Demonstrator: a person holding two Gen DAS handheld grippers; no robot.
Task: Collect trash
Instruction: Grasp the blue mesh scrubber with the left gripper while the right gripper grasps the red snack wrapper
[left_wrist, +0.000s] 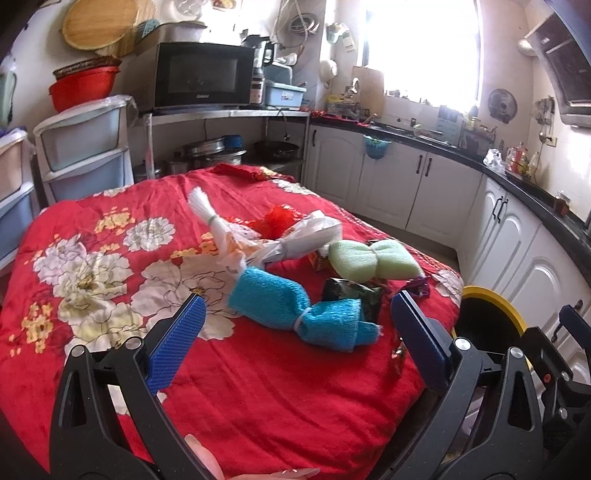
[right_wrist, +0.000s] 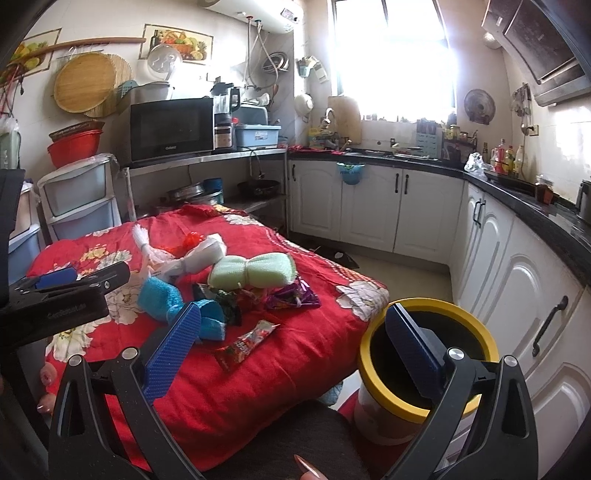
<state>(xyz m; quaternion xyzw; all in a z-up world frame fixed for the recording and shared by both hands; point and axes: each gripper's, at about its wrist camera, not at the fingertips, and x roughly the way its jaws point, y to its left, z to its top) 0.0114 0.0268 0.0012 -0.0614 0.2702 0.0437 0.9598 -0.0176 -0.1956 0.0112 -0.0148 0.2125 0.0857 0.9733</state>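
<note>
Trash lies on a red floral blanket (left_wrist: 258, 387) over a table: a tied blue cloth bundle (left_wrist: 295, 314), a green sponge bundle (left_wrist: 369, 260), a white plastic bundle (left_wrist: 295, 240), a dark wrapper (left_wrist: 351, 295). My left gripper (left_wrist: 295, 332) hovers open just in front of the blue bundle. In the right wrist view the blue bundle (right_wrist: 166, 291), green sponge (right_wrist: 255, 271), a purple wrapper (right_wrist: 291, 297) and a red wrapper (right_wrist: 247, 341) show. My right gripper (right_wrist: 291, 343) is open, empty, near the yellow-rimmed bin (right_wrist: 373, 369) by the table's right corner.
White cabinets (right_wrist: 406, 206) and a black counter (right_wrist: 517, 199) run along the right. A microwave (left_wrist: 203, 74) on a shelf and plastic drawers (left_wrist: 85, 147) stand behind the table. The left gripper's body (right_wrist: 55, 295) shows at left in the right wrist view.
</note>
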